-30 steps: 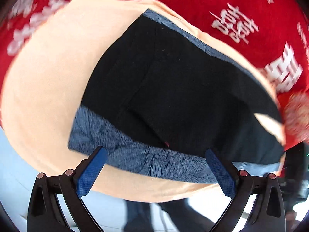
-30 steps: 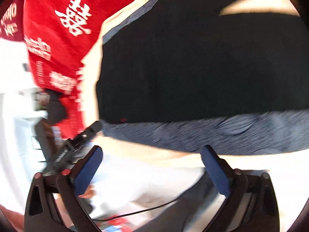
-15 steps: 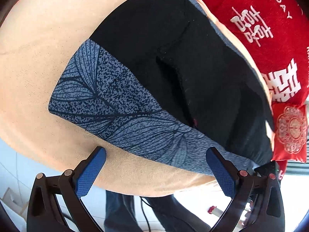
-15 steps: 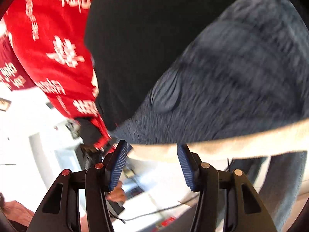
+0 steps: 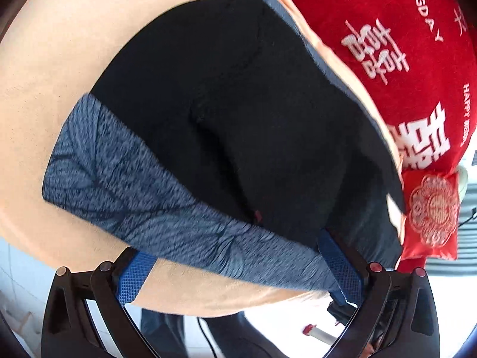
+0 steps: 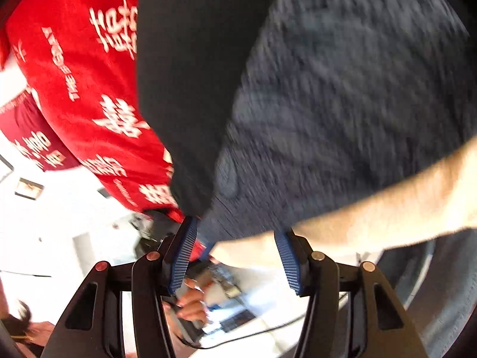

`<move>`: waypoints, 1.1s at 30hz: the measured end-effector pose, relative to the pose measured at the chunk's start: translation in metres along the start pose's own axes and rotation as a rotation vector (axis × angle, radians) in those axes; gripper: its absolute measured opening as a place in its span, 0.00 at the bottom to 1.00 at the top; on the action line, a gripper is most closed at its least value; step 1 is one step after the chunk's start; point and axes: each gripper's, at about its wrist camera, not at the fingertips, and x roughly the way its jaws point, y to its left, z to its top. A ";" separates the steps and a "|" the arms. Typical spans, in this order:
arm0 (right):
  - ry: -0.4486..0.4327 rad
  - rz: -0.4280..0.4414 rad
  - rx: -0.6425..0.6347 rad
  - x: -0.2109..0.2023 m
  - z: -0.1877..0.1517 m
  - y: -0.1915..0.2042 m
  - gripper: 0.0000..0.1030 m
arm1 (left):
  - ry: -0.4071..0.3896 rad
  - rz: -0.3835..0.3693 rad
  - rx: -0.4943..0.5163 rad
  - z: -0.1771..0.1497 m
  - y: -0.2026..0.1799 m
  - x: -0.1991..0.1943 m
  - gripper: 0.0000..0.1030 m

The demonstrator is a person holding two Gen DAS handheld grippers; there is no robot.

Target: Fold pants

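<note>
Pants (image 5: 238, 125) flat on peach worktop (image 5: 44, 68), beside red cushion (image 5: 402, 38); no fold visible yet. Left gripper (image 5: 238, 271) jaws wide, straddling grey patterned band, not pinching. Right gripper (image 6: 235, 256) jaws part-open round band corner; grip not confirmed. All folding left, prob.

Left gripper (image 5: 238, 264): jaws wide, pants (image 5: 238, 119) waistband edge spans the gap between them, lying on peach cushion (image 5: 38, 89). Open cushion surface to its left and far-left; free air below the cushion rim. Red pillow (image 5: 387, 44) blocks far-right, small red pouch (image 5: 432, 211) just right of the right pad.

Right gripper (image 6: 235, 258): half open, pants corner and cushion rim fill the gap. Red pillow close on left; clear air below.
</note>
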 end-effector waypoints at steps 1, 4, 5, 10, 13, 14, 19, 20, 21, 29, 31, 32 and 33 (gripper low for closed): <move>0.001 0.014 -0.007 0.002 0.002 0.004 0.57 | -0.002 0.003 0.005 0.001 -0.002 0.000 0.97; -0.017 0.047 0.002 -0.001 0.004 0.009 0.28 | -0.003 0.039 0.016 0.003 -0.005 -0.002 0.70; -0.038 0.051 0.032 -0.003 0.004 0.009 0.16 | 0.001 0.032 0.016 0.005 -0.005 -0.004 0.57; -0.048 -0.014 -0.024 -0.011 0.004 0.046 0.07 | 0.003 0.018 0.059 0.018 -0.012 -0.025 0.31; -0.029 -0.038 -0.111 -0.020 0.013 0.079 0.07 | -0.025 0.014 0.120 0.029 -0.035 -0.043 0.31; -0.018 -0.049 -0.143 -0.019 0.019 0.097 0.07 | -0.039 0.011 0.133 0.035 -0.044 -0.048 0.31; 0.041 -0.094 -0.265 -0.015 0.063 0.165 0.07 | -0.136 -0.019 0.155 0.079 -0.084 -0.068 0.31; 0.052 -0.099 -0.282 -0.014 0.073 0.175 0.07 | -0.157 -0.019 0.159 0.093 -0.093 -0.068 0.31; 0.065 -0.106 -0.298 -0.013 0.085 0.186 0.07 | -0.173 -0.015 0.163 0.103 -0.098 -0.068 0.31; 0.170 -0.254 -0.388 0.050 0.220 0.250 0.11 | -0.272 0.146 0.190 0.214 -0.142 -0.001 0.31; 0.194 -0.327 -0.385 0.076 0.252 0.242 0.11 | -0.272 0.232 0.176 0.231 -0.137 0.023 0.53; 0.198 -0.357 -0.374 0.085 0.264 0.237 0.11 | -0.277 0.278 0.169 0.237 -0.135 0.032 0.57; 0.202 -0.381 -0.354 0.092 0.275 0.228 0.11 | -0.273 0.311 0.164 0.241 -0.132 0.040 0.58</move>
